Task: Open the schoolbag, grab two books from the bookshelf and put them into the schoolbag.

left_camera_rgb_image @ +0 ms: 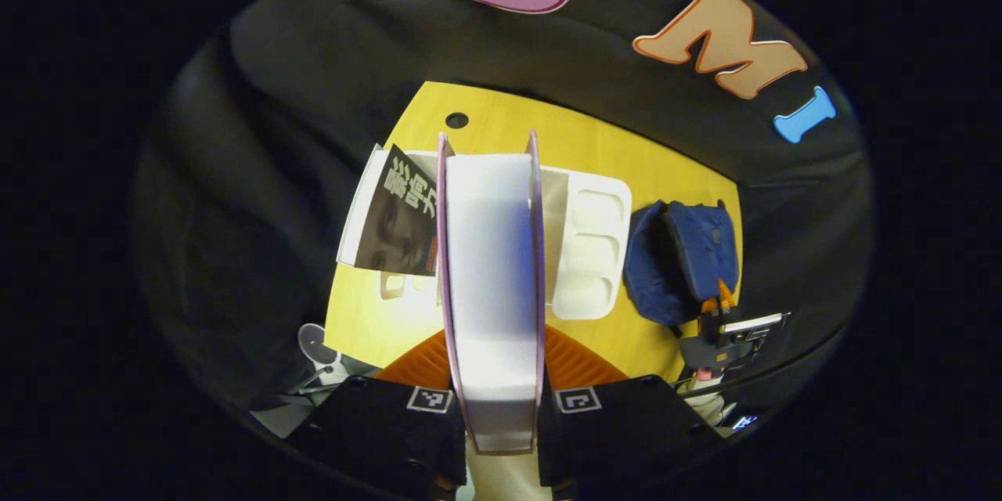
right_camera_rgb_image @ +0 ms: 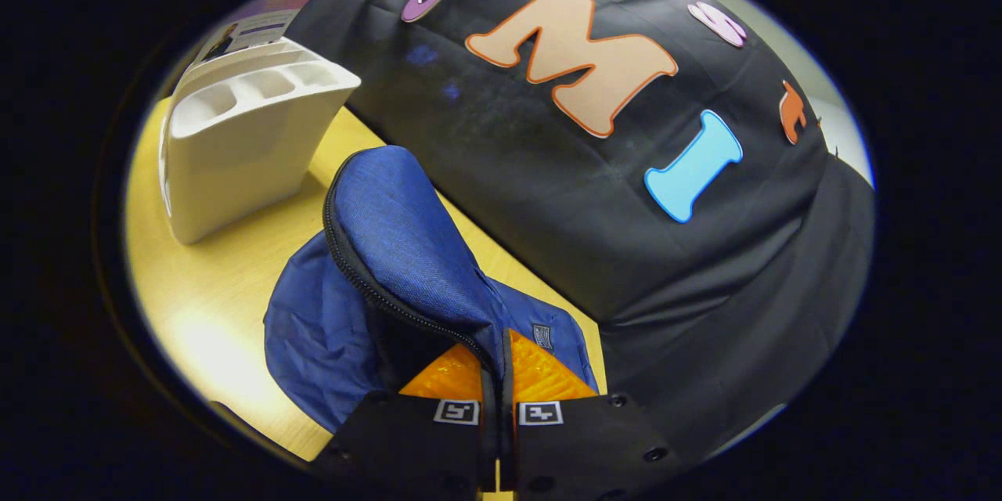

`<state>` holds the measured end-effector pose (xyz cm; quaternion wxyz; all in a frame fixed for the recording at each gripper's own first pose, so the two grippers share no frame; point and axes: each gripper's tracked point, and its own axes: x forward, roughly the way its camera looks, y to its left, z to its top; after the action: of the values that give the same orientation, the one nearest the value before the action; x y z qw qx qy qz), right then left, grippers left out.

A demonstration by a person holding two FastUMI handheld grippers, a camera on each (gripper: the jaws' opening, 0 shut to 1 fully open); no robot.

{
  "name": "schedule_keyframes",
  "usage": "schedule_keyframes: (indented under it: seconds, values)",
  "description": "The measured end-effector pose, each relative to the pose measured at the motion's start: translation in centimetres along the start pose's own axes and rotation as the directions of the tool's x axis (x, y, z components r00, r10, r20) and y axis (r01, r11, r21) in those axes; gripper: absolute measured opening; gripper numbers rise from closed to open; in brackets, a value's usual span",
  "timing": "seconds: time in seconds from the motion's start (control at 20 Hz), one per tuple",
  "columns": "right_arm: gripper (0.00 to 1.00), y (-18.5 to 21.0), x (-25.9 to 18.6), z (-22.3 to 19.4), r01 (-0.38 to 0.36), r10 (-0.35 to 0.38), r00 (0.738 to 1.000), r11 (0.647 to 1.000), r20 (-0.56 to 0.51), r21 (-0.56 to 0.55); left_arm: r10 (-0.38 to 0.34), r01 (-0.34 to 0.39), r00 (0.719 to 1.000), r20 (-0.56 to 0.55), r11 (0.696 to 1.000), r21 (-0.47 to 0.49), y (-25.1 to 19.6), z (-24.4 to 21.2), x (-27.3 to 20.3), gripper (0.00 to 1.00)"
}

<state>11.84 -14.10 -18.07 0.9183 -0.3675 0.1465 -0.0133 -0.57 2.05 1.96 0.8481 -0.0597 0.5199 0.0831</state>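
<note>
In the left gripper view my left gripper point(left_camera_rgb_image: 495, 380) is shut on a book point(left_camera_rgb_image: 491, 274) with pink covers, its white page edge facing the camera, held above the white bookshelf point(left_camera_rgb_image: 589, 250). A black-covered book point(left_camera_rgb_image: 399, 215) leans in the shelf's left end. To the right lies the blue schoolbag point(left_camera_rgb_image: 681, 258), with my right gripper point(left_camera_rgb_image: 724, 329) at its near edge. In the right gripper view my right gripper point(right_camera_rgb_image: 499, 376) is shut on the schoolbag's point(right_camera_rgb_image: 391, 227) zipper-edged flap and holds it raised, so the dark opening gapes to the left. The bookshelf point(right_camera_rgb_image: 235, 149) stands beyond it.
Everything rests on a yellow wooden table point(left_camera_rgb_image: 595, 149) with a small round hole point(left_camera_rgb_image: 456, 120) near its far edge. The black cloth wall runs close behind the table. A strip of bare tabletop point(right_camera_rgb_image: 211, 282) lies between shelf and bag.
</note>
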Motion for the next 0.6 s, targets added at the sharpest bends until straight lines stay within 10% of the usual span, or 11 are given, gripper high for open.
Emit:
schedule_keyframes:
  seconds: [0.6]
  values:
    - [0.05,-1.9,0.1,0.4,0.026,-0.027,1.000,0.988,0.004,0.150,-0.336,0.331,0.941,0.045,0.939,0.094,-15.4,-0.6,0.3,0.33]
